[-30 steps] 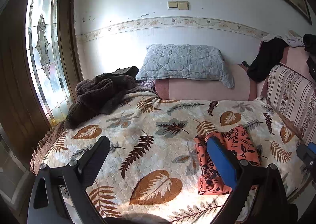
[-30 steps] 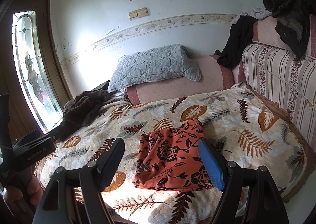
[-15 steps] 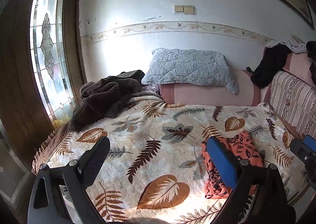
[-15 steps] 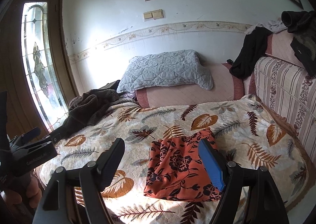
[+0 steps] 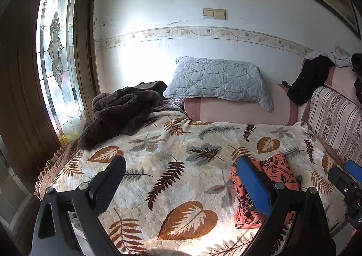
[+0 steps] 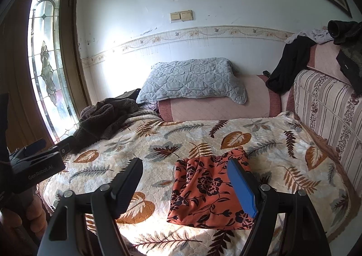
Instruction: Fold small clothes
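A small orange garment with a black flower print lies folded flat on the leaf-patterned bedspread; the left wrist view shows the garment at the right, partly behind a blue pad. My right gripper is open above the bed's near edge, with nothing between its fingers; the garment lies beyond and below them. My left gripper is open too and empty, over bare bedspread left of the garment. A hand holds the left gripper's body at the left edge of the right wrist view.
A grey quilted pillow rests on a pink bolster by the wall. A brown fleece heap lies at the bed's far left corner. A striped sofa back with dark clothes draped on it borders the right. A stained-glass door stands left.
Both views have tilted up a little and shifted, so the garment sits lower and further right in each. Neither gripper's fingers moved, and the garment lies where it was.
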Available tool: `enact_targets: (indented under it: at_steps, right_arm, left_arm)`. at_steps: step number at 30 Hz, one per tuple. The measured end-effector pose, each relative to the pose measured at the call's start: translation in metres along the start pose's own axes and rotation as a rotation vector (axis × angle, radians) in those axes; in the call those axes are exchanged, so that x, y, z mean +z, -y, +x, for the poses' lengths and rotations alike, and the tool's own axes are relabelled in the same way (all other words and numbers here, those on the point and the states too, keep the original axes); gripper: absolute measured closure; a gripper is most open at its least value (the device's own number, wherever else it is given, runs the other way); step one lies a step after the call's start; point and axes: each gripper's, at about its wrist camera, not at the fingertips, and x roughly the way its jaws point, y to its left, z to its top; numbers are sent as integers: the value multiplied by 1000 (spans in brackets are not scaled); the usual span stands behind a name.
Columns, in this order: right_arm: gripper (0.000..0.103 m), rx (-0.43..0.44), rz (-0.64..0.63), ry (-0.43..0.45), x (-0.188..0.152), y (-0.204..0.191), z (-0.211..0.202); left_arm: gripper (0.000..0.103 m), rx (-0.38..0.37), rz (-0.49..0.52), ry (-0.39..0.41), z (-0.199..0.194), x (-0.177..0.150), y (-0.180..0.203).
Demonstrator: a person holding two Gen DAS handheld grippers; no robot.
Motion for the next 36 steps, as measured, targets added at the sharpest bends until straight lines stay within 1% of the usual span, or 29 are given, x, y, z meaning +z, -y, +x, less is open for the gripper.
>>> enact_targets:
  at_steps: [11,16,21,36]
  right_arm:
    - [24,4,1,33,2,-2,-21]
    - [24,4,0,30,1,-2,-20]
    - [24,6,1,2,3,2,-7]
    - [24,15,-4,-27,9,1,18]
  left_arm:
    - [5,1,5,26,-22,0,1]
    - [5,-1,12,18,-21,0,4]
    - [5,-2,6,-3,-9,1,6]
    - [5,-8,4,-24,8,5,7]
